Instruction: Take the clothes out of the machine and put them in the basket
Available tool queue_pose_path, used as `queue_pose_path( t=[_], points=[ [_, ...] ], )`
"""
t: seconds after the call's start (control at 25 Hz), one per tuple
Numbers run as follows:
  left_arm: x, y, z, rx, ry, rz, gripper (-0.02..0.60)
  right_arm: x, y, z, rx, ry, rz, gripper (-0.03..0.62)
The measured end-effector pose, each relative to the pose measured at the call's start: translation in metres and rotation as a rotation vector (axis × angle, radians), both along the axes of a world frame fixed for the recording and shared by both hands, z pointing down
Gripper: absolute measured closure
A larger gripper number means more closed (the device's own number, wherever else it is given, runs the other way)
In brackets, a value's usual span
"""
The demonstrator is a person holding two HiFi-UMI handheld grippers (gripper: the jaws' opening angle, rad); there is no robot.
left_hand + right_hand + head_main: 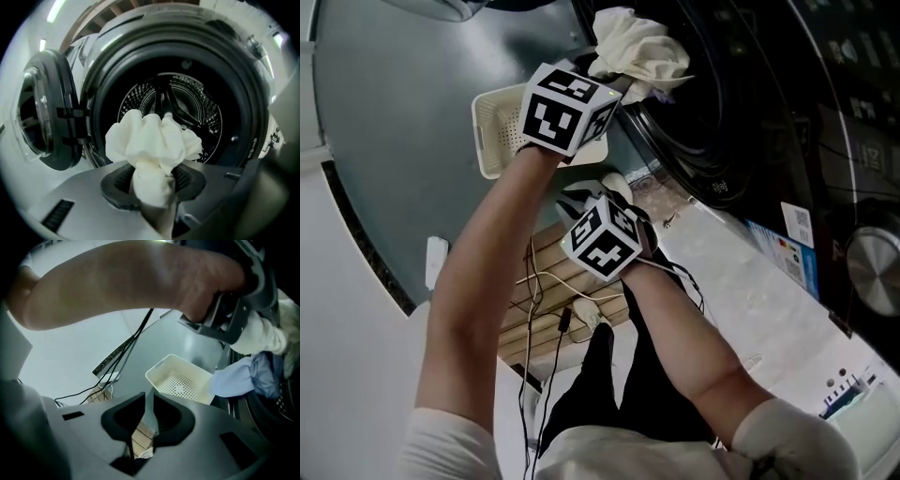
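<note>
My left gripper (623,80) is shut on a bunched cream cloth (637,42), held up in front of the washing machine's round opening (173,93). In the left gripper view the cloth (152,145) bulges out above the jaws and hides the tips. A light blue garment (239,378) hangs out of the drum's mouth beside the cream cloth (262,333). The white perforated basket (492,131) stands on the floor left of the machine and looks empty (180,380). My right gripper (147,401) hangs lower, shut with nothing in it, its marker cube (605,239) below the left one.
The machine's door (42,117) stands swung open to the left. Black and white cables (544,291) trail over a wooden slatted board (534,319) on the grey floor. The person's dark-trousered legs (609,375) are below the grippers.
</note>
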State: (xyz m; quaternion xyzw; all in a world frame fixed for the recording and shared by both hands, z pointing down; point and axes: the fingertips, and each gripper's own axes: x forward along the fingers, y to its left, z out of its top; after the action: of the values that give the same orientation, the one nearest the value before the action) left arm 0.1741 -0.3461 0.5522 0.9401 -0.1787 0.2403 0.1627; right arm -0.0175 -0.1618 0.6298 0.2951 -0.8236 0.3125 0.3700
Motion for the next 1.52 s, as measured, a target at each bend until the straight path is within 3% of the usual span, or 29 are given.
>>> queue_pose_path(
  t=[0.36,0.64,0.88,1.2,1.52],
  points=[
    [-0.052,0.003,-0.106,0.077,0.162,-0.077,0.434,-0.033,0.007,-0.004,0.03,0.001,-0.021,0.539],
    [-0.093,0.013,-0.185,0.156,0.229,-0.103,0.436,-0.06,0.018,-0.008,0.053,-0.006,-0.051,0.539],
    [-0.124,0.019,-0.245,0.204,0.257,-0.098,0.436,-0.076,0.024,-0.008,0.058,-0.012,-0.063,0.539],
    [-0.17,0.025,-0.301,0.278,0.24,-0.106,0.436,-0.1,0.03,-0.007,0.066,-0.013,-0.109,0.539],
    [-0.215,0.028,-0.281,0.256,0.211,-0.162,0.434,-0.117,0.035,-0.008,0.062,-0.018,-0.139,0.539]
  ],
)
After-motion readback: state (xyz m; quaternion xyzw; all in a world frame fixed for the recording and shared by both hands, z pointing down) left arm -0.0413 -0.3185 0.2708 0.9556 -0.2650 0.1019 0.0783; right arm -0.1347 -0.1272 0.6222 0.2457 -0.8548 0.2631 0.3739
